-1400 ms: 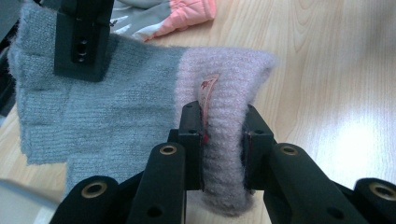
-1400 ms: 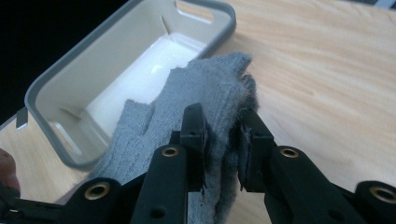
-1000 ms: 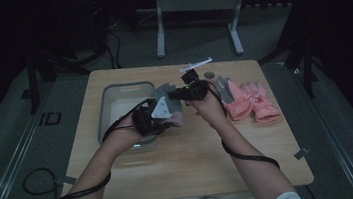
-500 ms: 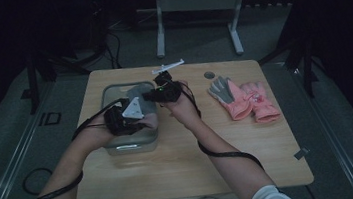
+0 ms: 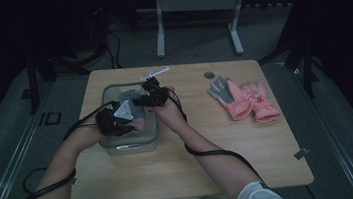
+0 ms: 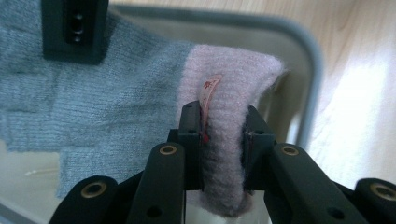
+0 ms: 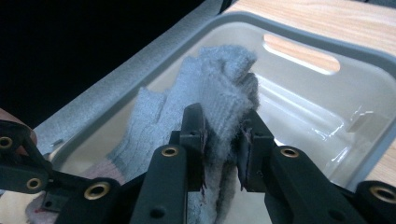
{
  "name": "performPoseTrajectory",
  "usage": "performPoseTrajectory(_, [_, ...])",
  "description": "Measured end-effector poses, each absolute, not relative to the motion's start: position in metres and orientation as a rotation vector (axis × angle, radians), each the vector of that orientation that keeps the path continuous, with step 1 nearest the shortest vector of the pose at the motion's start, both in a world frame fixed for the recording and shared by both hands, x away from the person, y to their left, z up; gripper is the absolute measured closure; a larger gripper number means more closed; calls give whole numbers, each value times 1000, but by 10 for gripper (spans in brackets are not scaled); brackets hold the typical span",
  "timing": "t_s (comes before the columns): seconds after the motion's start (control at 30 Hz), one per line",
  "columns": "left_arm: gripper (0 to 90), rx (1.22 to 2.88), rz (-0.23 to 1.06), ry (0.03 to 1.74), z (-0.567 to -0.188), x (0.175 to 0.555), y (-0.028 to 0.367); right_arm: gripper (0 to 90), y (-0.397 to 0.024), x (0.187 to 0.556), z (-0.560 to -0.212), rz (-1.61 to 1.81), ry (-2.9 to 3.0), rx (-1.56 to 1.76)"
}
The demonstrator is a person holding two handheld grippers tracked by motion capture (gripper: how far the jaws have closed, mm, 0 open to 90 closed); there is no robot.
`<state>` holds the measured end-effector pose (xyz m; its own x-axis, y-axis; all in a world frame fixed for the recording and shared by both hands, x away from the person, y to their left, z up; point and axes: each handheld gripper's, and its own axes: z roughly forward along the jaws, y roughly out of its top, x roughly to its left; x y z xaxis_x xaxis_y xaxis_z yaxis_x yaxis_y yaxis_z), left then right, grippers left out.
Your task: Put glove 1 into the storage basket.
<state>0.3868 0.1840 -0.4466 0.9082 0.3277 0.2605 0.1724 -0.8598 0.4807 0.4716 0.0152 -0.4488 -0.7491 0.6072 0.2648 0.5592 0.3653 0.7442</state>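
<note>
A knit glove, grey [image 7: 219, 79] with a pink cuff [image 6: 229, 88], is stretched between both grippers over a clear plastic bin [image 5: 129, 147]. My left gripper [image 6: 223, 126] is shut on the pink cuff, beside a small red tag. The grey finger end is pinched by my right gripper [image 7: 223, 133]. In the high view the left gripper [image 5: 116, 117] and right gripper [image 5: 147, 99] sit close together above the bin, the glove [image 5: 130, 98] between them. The glove hangs inside the bin's rim [image 7: 327, 51].
A pair of pink and grey gloves [image 5: 245, 99] lies on the right of the wooden table [image 5: 197, 167]. A small white object [image 5: 155, 73] and a dark round spot [image 5: 208, 74] sit near the far edge. Cables trail from both grippers.
Both hands have carried the glove leftward and down, from the table's middle to over the bin. Both grips are unchanged.
</note>
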Motion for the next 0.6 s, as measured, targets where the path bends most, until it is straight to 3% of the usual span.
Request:
performPoseTrajectory(0.43, [737, 2747, 377, 364, -490, 419, 174, 735, 35, 494, -487, 1178, 2585, 1114])
performPoseTrajectory(0.6, [733, 2793, 363, 364, -497, 428, 165, 672, 37, 495, -487, 1145, 2588, 1108])
